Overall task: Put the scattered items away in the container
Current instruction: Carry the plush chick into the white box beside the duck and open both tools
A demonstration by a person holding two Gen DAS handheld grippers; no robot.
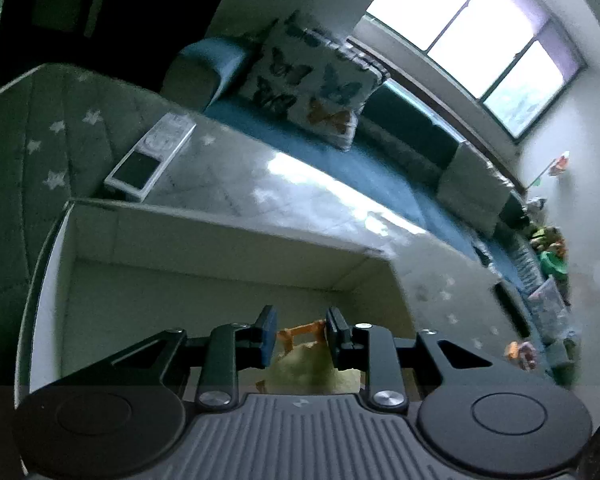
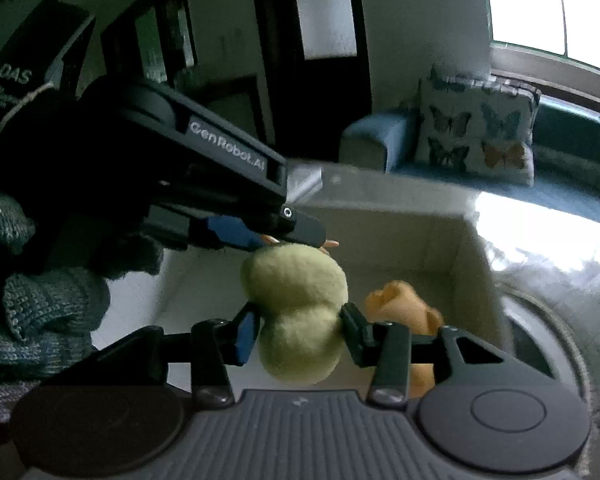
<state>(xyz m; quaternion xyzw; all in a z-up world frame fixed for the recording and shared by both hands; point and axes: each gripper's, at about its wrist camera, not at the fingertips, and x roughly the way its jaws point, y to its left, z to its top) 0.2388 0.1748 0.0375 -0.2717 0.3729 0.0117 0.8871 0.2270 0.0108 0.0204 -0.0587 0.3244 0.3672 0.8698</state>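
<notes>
We hold the yellow duck toy (image 2: 300, 312) over the box (image 1: 220, 240) with both grippers squeezing it, so we only need to drop it in beside the orange toy (image 2: 400, 304).

hidden: we see the orange toy (image 2: 400, 308) half behind the right gripper (image 2: 298, 334) | blurred: we cannot identify shelf items (image 1: 548, 256)

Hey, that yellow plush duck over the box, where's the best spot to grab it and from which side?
Grip the yellow plush duck at the narrow waist between its two round lobes, coming from the near side as the right gripper does. The dip there lets the fingers seat without sliding off; the left gripper holds the orange feet.
</notes>
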